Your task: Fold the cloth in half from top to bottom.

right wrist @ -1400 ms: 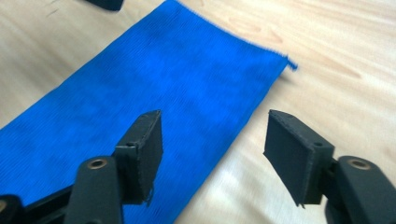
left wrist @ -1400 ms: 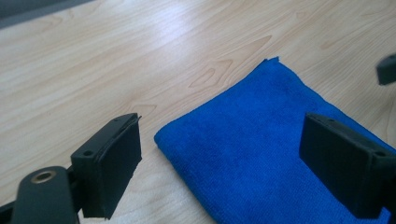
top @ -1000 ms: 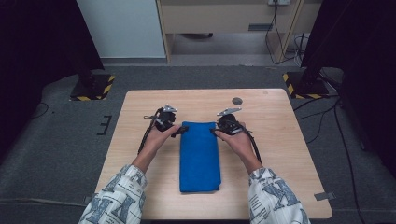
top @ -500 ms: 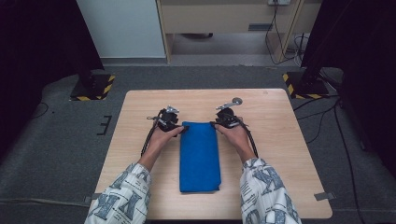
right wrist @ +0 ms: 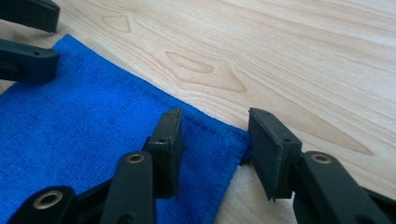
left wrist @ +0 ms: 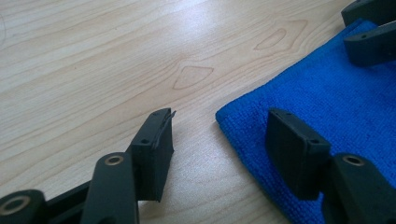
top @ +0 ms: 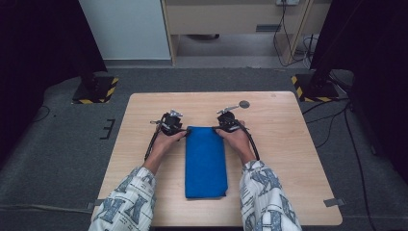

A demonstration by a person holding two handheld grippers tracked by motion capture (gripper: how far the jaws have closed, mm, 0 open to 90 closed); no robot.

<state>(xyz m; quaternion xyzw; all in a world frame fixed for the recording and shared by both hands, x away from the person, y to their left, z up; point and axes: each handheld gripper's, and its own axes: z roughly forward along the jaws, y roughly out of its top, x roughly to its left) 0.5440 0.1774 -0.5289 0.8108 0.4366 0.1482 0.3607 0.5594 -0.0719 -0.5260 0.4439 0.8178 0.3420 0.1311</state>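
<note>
1. Blue folded towel [top: 206, 161] lies flat on the wooden table [top: 288, 159], roughly centred left to right, nearer the person's edge than the far edge.
2. Long axis runs straight away from the person, toward the far edge of the table; short edges face near and far. Far short edge sits between the two grippers.
3. Left gripper [top: 179, 131] is at the far-left corner of the towel. In the left gripper view [left wrist: 224, 140] jaws are spread wide: one jaw over bare wood, the other over the cloth, with the towel corner [left wrist: 223, 115] in the gap. Nothing clamped.
4. Right gripper [top: 222, 129] is at the far-right corner. In the right gripper view [right wrist: 215, 149] jaws are also spread apart, one over the cloth, the other just off its edge over wood; the corner [right wrist: 240, 135] sits between them. Released, not gripping.
5. Each gripper view shows the other gripper's jaws at the opposite far corner of the towel.
6. Small dark round disc [top: 244, 104] lies on the table beyond the right gripper, apart from the towel.
7. Both hands, left [top: 166, 142] and right [top: 238, 139], rest low on the table beside the towel's long edges.
</note>
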